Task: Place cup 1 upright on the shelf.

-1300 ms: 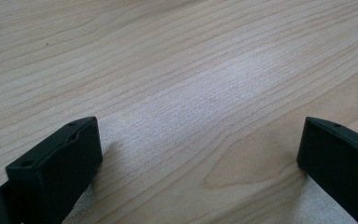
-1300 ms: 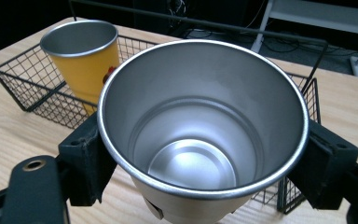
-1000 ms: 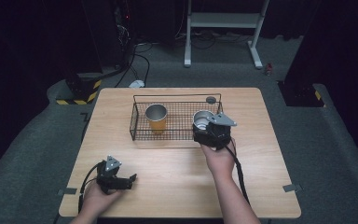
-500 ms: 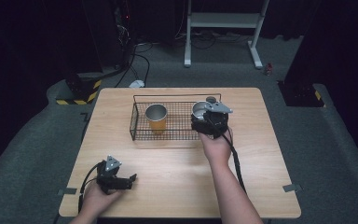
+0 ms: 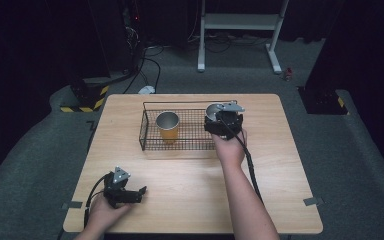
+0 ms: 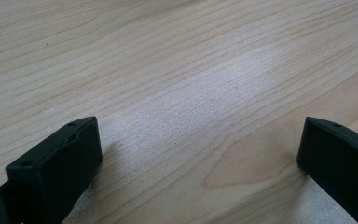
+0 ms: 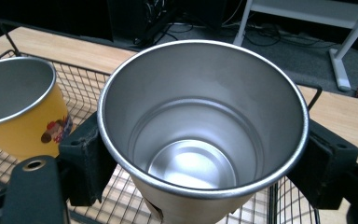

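A black wire basket point(image 5: 146, 125) stands at the back of the wooden table point(image 5: 180, 175). Inside it, towards the left, a yellow metal cup point(image 5: 168, 126) point(image 7: 21, 109) stands upright. My right gripper point(image 5: 221, 120) point(image 7: 200, 154) is shut on a plain steel cup point(image 5: 212, 111) point(image 7: 203, 135), held upright above the basket's right end. The steel cup is empty inside. My left gripper point(image 5: 139, 193) point(image 6: 191, 154) rests open on the table near the front left, with only bare wood between its jaws.
A white-legged stand point(image 5: 240, 30) and cables point(image 5: 147, 52) lie on the dark floor beyond the table. A black and yellow striped block point(image 5: 82, 102) sits at the back left. Tape marks point(image 5: 312, 201) stick out at the table's front corners.
My right gripper has carried the steel cup away from me, from the basket's front right edge to above its right end. The left gripper has stayed still.
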### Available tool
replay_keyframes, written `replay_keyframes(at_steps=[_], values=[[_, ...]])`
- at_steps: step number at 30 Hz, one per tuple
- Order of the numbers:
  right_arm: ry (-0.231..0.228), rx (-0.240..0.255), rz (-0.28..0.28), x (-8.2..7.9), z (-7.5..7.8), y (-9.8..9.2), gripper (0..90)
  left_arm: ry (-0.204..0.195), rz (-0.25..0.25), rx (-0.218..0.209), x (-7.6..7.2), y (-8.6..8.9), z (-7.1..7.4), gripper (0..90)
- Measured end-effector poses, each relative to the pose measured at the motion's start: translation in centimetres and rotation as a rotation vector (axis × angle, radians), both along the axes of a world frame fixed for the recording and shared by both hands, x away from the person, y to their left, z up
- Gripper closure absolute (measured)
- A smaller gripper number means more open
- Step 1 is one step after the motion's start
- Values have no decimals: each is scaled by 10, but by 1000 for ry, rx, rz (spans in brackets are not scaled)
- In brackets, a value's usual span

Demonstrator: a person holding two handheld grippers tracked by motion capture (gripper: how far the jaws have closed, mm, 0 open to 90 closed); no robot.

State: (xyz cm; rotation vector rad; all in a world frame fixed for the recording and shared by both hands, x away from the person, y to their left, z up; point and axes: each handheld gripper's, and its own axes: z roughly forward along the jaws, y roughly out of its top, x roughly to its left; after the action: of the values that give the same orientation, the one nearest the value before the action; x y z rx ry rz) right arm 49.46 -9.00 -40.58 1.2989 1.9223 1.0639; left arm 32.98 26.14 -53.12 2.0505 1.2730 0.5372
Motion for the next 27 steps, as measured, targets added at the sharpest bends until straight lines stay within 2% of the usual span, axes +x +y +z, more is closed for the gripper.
replay_keyframes(at_steps=[3,11,16,17,22,27], values=[[4,14,-7,3,-1,0,185,0,1,-1,0,0,0,2],[38,-2,-23,11,-11,-1,185,1,0,0,0,0,0,2],[61,6,-30,16,-15,-1,185,0,0,1,0,0,0,2],[85,-5,-37,18,-16,0,185,0,0,1,0,0,0,2],[94,-20,-30,22,-19,2,185,0,0,1,0,0,0,2],[123,-45,-21,27,-25,9,185,1,0,0,0,0,0,3]])
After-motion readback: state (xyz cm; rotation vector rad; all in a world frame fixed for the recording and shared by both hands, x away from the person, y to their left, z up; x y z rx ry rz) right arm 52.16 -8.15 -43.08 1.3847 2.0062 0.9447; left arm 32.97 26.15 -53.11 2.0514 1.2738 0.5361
